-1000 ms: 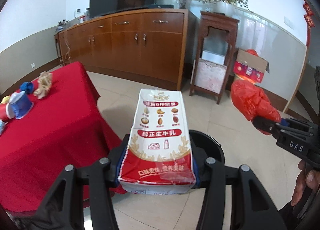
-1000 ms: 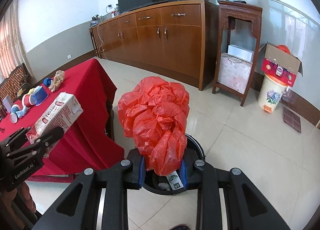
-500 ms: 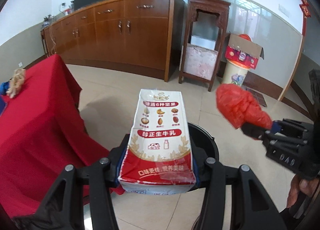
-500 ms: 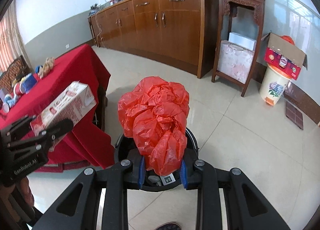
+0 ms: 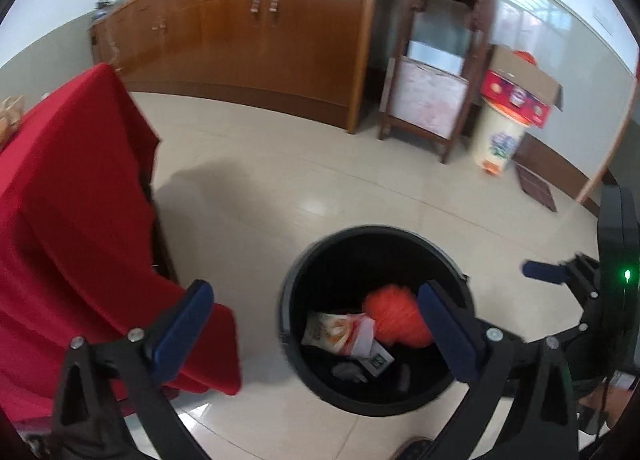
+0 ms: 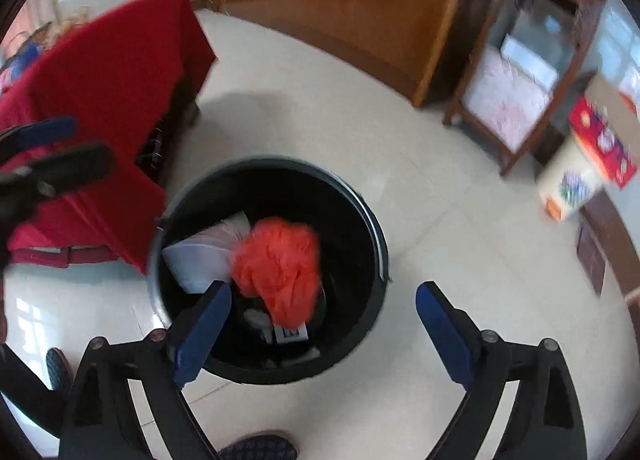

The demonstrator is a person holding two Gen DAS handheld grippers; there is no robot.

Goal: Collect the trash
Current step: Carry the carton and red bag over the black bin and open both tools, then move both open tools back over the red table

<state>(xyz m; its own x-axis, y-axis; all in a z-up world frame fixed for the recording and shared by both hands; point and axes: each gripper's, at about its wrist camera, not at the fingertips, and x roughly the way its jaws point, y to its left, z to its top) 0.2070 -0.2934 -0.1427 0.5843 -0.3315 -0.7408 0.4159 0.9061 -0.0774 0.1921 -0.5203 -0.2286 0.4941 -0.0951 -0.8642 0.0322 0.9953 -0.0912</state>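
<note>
left gripper [image 5: 316,324]: jaws opening, nothing between
right gripper [image 6: 324,310]: jaws opening, nothing between
black bin [image 5: 296,292]: holds red bag [image 5: 394,318], carton [image 5: 340,332]

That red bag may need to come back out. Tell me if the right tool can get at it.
Probably yes. The right tool, its jaws opening and empty, hangs right above the bin; the red bag lies on top, uncovered.

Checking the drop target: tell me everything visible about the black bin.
The black bin is round, plastic-looking, open-topped and upright on the pale tiled floor, beside the red tablecloth, whose corner overlaps its rim in the right wrist view; contact unclear. Inside lie a crumpled red plastic bag, a milk carton and smaller scraps. No fingers touch it.
</note>
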